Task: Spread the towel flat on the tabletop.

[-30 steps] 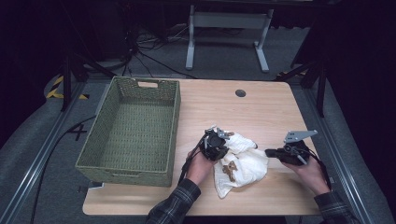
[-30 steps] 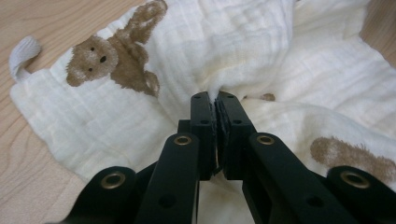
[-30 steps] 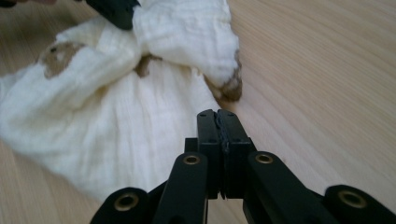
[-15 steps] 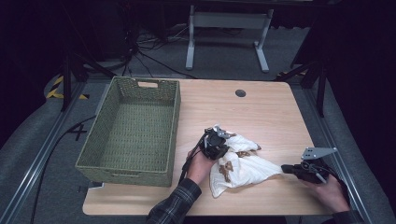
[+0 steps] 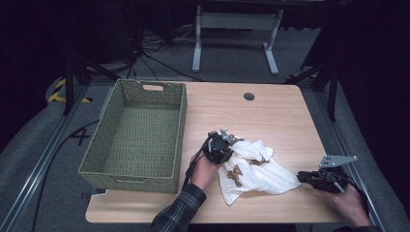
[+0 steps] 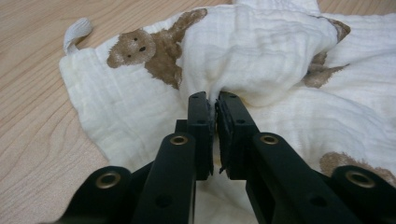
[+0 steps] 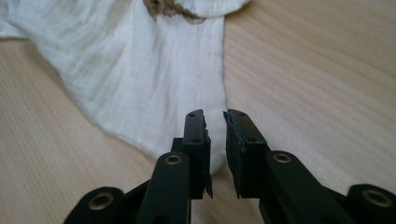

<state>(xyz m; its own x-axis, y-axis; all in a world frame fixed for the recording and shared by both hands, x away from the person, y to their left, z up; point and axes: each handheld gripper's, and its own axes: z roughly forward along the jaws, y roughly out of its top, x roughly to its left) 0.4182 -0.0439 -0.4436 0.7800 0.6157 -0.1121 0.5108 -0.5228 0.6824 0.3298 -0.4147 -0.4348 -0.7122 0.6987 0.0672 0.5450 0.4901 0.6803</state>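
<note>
A white cloth (image 5: 258, 170) printed with brown bears lies crumpled on the wooden table (image 5: 275, 121), right of centre. My left gripper (image 5: 230, 143) rests on the cloth's upper left part. In the left gripper view a raised fold of the cloth (image 6: 261, 51) is pinched between the tips of the left gripper (image 6: 215, 99); these jaws have just been opening a little and stand almost together. My right gripper (image 5: 300, 177) lies at the cloth's right corner. Its jaws have just been opening; the right gripper (image 7: 214, 115) shows a clear gap, with the cloth's corner (image 7: 140, 74) lying flat under it.
A green woven basket (image 5: 180, 126) stands on the left half of the table, a hand's width from the left gripper. A small dark cable hole (image 5: 249, 96) sits near the far edge. Bare wood lies beyond the cloth. The right hand is near the table's front right corner.
The right gripper moved right and toward the front edge, drawing the cloth's corner out so the cloth lies stretched to the right. The left gripper stayed where it was.
</note>
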